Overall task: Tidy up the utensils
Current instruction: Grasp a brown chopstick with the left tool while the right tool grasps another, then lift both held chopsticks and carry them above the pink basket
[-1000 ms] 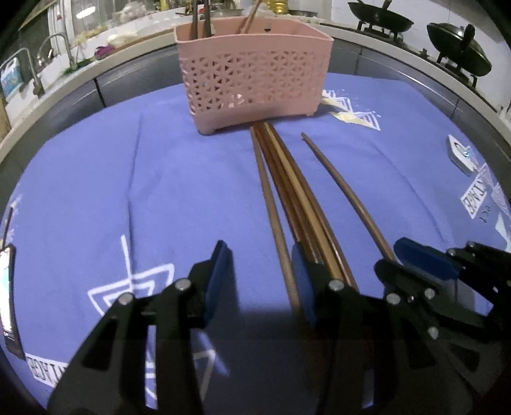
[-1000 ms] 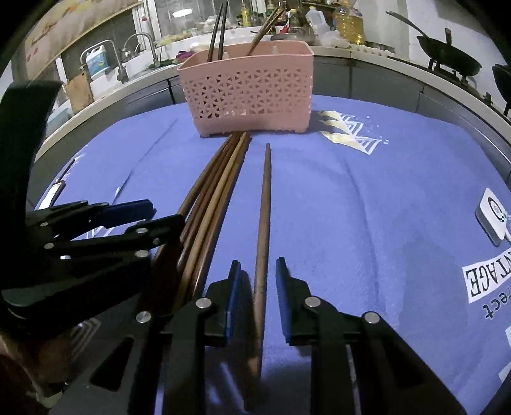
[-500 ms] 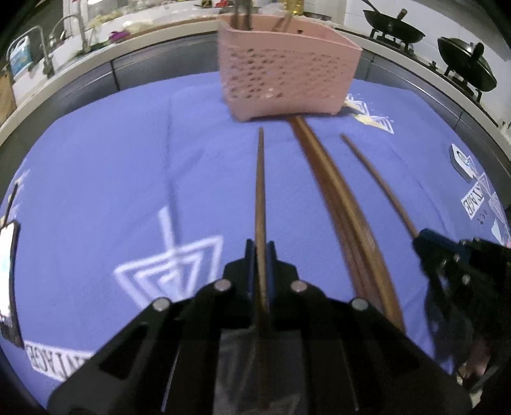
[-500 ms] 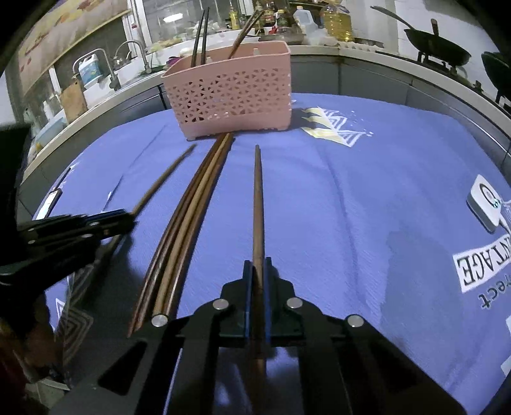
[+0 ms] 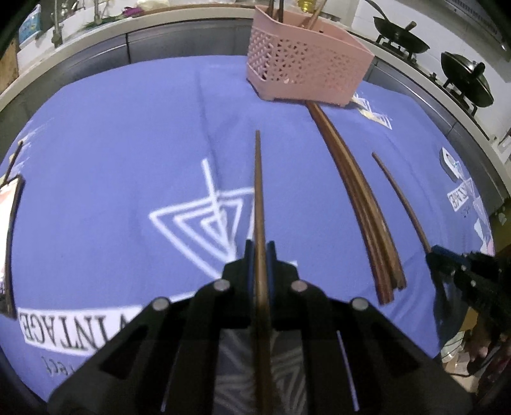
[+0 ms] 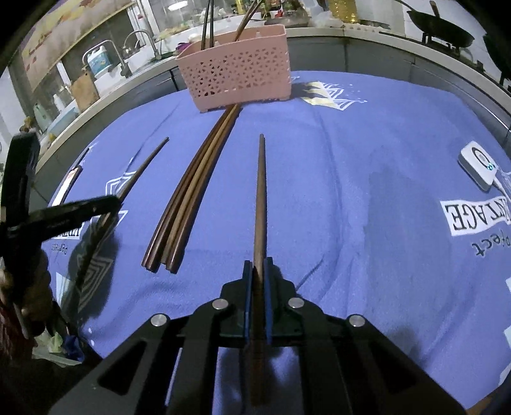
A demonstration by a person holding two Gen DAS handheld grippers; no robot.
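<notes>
My left gripper (image 5: 259, 247) is shut on one brown chopstick (image 5: 258, 191) that points forward above the purple cloth. My right gripper (image 6: 258, 265) is shut on another brown chopstick (image 6: 260, 194), also lifted and pointing forward. A bundle of several chopsticks (image 5: 357, 194) lies on the cloth between the two grippers; it also shows in the right wrist view (image 6: 194, 188). Its far end reaches the pink perforated basket (image 5: 303, 64), which holds a few upright chopsticks (image 6: 207, 22). The basket stands at the far side (image 6: 236, 79).
The purple cloth (image 5: 111, 143) with white prints covers the table. A small white device (image 6: 477, 166) lies at the right. A phone (image 5: 8, 230) lies at the left edge. Woks (image 5: 464, 76) and a sink counter stand behind.
Both grippers closed, each on one chopstick, and lifted it off the cloth. They have drawn apart and back from the basket, leaving the bundle on the cloth.
</notes>
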